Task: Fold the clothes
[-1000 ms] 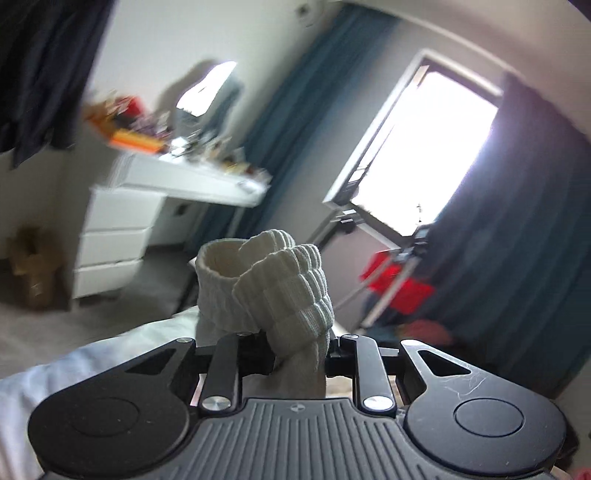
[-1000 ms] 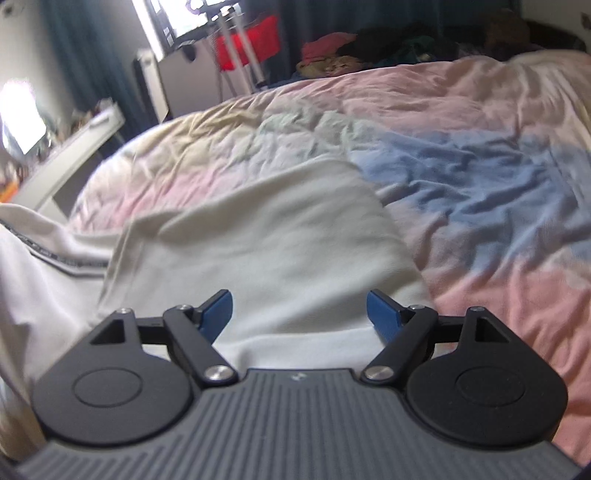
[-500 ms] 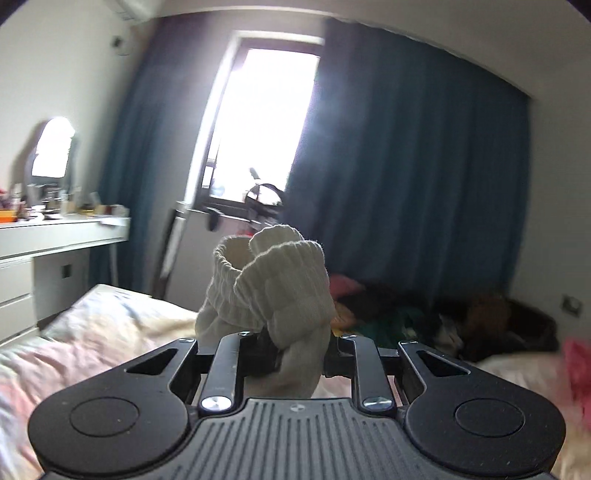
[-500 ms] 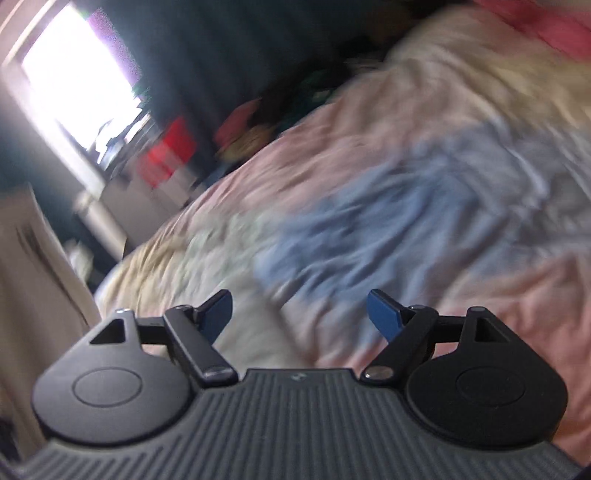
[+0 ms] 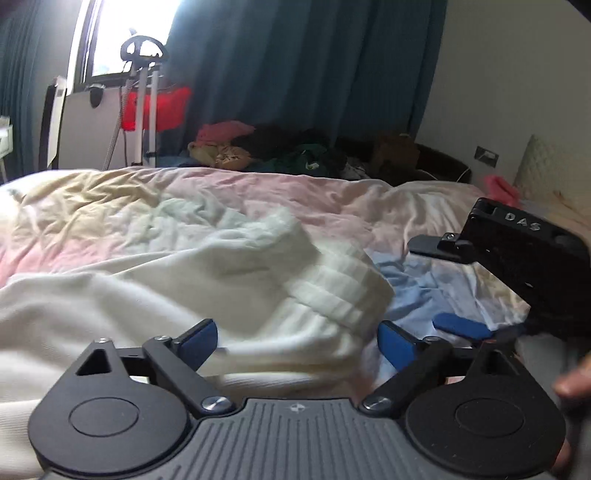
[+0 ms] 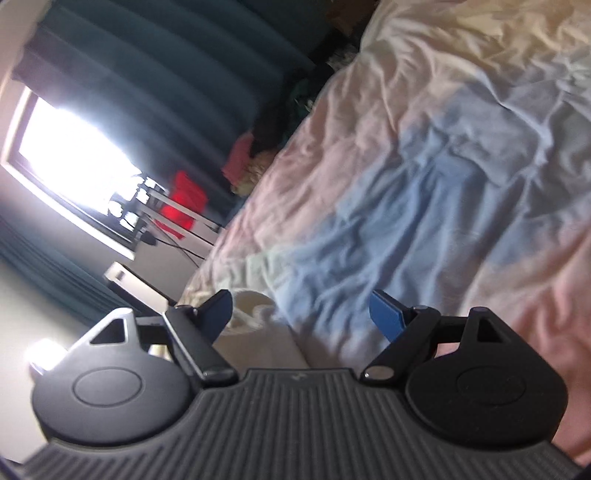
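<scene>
A white garment with a ribbed cuff [image 5: 332, 299] lies on the pastel bedspread [image 5: 110, 206], spreading to the left. My left gripper [image 5: 295, 341] is open just above it, the cuff lying loose between its blue pads [image 5: 199, 338]. My right gripper [image 6: 301, 314] is open and empty, tilted over the bedspread [image 6: 424, 177]; its black body [image 5: 517, 258] and one blue pad show at the right of the left wrist view. A bit of the white garment [image 6: 251, 314] shows by its left finger.
A pile of clothes [image 5: 258, 151] lies past the far edge of the bed. Dark blue curtains [image 5: 295, 66], a bright window [image 5: 122, 33] and a stand with a red bag [image 5: 159, 107] are behind. A pillow [image 5: 546, 173] is at right.
My left gripper came down from pointing at the room to the bed and opened, letting go of the cuff onto the bedspread. My right gripper swung and tilted, staying open.
</scene>
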Tool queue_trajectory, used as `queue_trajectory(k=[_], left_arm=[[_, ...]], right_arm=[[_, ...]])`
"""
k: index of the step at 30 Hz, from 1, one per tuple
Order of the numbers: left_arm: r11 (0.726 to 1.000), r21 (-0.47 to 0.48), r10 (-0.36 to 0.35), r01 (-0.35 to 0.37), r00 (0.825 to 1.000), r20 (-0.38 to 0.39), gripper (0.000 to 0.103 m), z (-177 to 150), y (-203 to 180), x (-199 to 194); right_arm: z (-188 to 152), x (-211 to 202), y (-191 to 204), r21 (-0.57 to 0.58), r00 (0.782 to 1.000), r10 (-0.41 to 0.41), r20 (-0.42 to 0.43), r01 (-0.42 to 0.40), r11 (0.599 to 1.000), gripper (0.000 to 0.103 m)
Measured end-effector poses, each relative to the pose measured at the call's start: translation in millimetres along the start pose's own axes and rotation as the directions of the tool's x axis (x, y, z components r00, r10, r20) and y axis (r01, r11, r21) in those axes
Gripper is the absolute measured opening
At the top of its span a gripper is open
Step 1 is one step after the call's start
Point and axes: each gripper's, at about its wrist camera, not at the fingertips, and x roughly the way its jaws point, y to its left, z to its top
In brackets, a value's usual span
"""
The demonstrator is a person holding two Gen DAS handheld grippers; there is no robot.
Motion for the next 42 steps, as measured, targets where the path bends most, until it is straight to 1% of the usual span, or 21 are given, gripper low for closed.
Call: queue_trajectory(k=[2,4,6,8,12,14,17,19,21,22,23,25,26,28,31,33,34,36,38,40,42], left_arm=[[0.998,-0.05,-0.037,0.035,0.999,-0.031,0.095,1.7,26.8,-18.1],[0.996,-0.083,-0.025,0.023,1.0,-0.019,0.095,-2.8,52.9,-40.9],[0.993,-0.111,0.048,-0.047,0.999,0.005,0.095,-13.4,74.9,-71.1],[0.98,-0.151,0.136,-0.131,0.991,0.021,0.095,-15.1,96.7,-88.0],[0.956,-0.222,0.21,-0.193,0.976,0.054,0.095,-17.3,127.2,-114.4],[0.946,-0.254,0.227,-0.203,0.971,0.069,0.095,-16.9,141.7,-122.5],[0.946,-0.277,0.205,-0.171,0.974,0.1,0.095,-19.0,156.3,-138.3],[0.948,-0.284,0.181,-0.146,0.978,0.103,0.095,-20.2,164.0,-143.2],[0.949,-0.291,0.157,-0.12,0.982,0.107,0.095,-21.9,171.3,-147.4],[0.949,-0.296,0.152,-0.113,0.982,0.111,0.095,-24.2,173.6,-147.8],[0.948,-0.301,0.149,-0.108,0.982,0.115,0.095,-27.3,174.8,-148.3],[0.946,-0.31,0.141,-0.097,0.983,0.12,0.095,-30.9,180.1,-149.3],[0.943,-0.319,0.141,-0.097,0.983,0.12,0.095,-32.1,182.8,-150.7],[0.932,-0.351,0.144,-0.094,0.982,0.12,0.095,-34.2,187.9,-154.5],[0.916,-0.395,0.127,-0.07,0.985,0.119,0.095,-36.4,192.7,-160.9],[0.908,-0.414,0.119,-0.061,0.986,0.116,0.095,-38.2,194.1,-164.2],[0.906,-0.418,0.119,-0.063,0.987,0.11,0.095,-39.5,194.0,-164.7],[0.902,-0.427,0.114,-0.065,0.989,0.09,0.095,-42.9,194.1,-162.7],[0.895,-0.441,0.102,-0.066,0.993,0.059,0.095,-47.5,195.0,-155.2],[0.888,-0.455,0.09,-0.068,0.996,0.027,0.095,-52.2,195.8,-147.8],[0.881,-0.468,0.077,-0.07,0.997,-0.004,0.095,-56.9,196.6,-140.4]], right_arm=[[-2.0,2.5,1.6,0.014,1.0,0.031,-0.003,-0.031,0.999,0.084],[-6.2,5.3,5.7,0.013,0.998,0.063,-0.027,-0.062,0.998,0.084],[-12.2,7.9,10.5,-0.005,0.995,0.086,-0.058,-0.086,0.996,0.084],[-19.0,12.0,13.7,-0.021,0.991,0.091,-0.094,-0.093,0.995,0.084],[-35.1,23.8,22.9,-0.052,0.982,0.074,-0.174,-0.084,0.995,0.084],[-45.1,29.4,27.6,-0.054,0.972,0.082,-0.218,-0.096,0.994,0.084],[-59.4,41.6,29.9,-0.007,0.951,0.102,-0.291,-0.109,0.994,0.084],[-67.0,45.1,35.7,-0.051,0.959,0.058,-0.278,-0.075,0.996,0.082],[-72.1,44.5,41.2,-0.101,0.968,0.015,-0.249,-0.041,0.994,0.063],[-74.2,42.7,44.4,-0.134,0.972,-0.015,-0.235,-0.017,0.991,0.044],[-76.3,40.8,47.5,-0.166,0.974,-0.044,-0.221,0.007,0.986,0.035],[-79.6,33.4,54.0,-0.212,0.98,-0.056,-0.191,0.015,0.977,0.028],[-80.5,26.7,57.8,-0.228,0.984,-0.04,-0.173,0.0,0.974,0.023],[-80.2,10.3,68.4,-0.274,0.992,-0.005,-0.127,-0.031,0.961,0.019],[-75.0,-20.3,83.2,-0.29,0.995,0.088,-0.049,-0.098,0.952,0.018],[-70.4,-34.0,85.6,-0.29,0.996,0.088,-0.01,-0.087,0.953,0.018],[-68.3,-35.8,82.6,-0.284,0.998,0.058,-0.007,-0.057,0.957,0.018],[-65.2,-34.5,68.8,-0.256,0.998,-0.038,-0.044,0.026,0.966,0.019],[-63.8,-23.4,42.5,-0.178,0.979,-0.147,-0.144,0.121,0.977,0.021],[-62.9,-15.5,15.0,-0.063,0.963,-0.164,-0.212,0.154,0.986,0.024],[-60.4,-14.3,9.4,-0.034,0.963,-0.156,-0.218,0.152,0.988,0.029]])
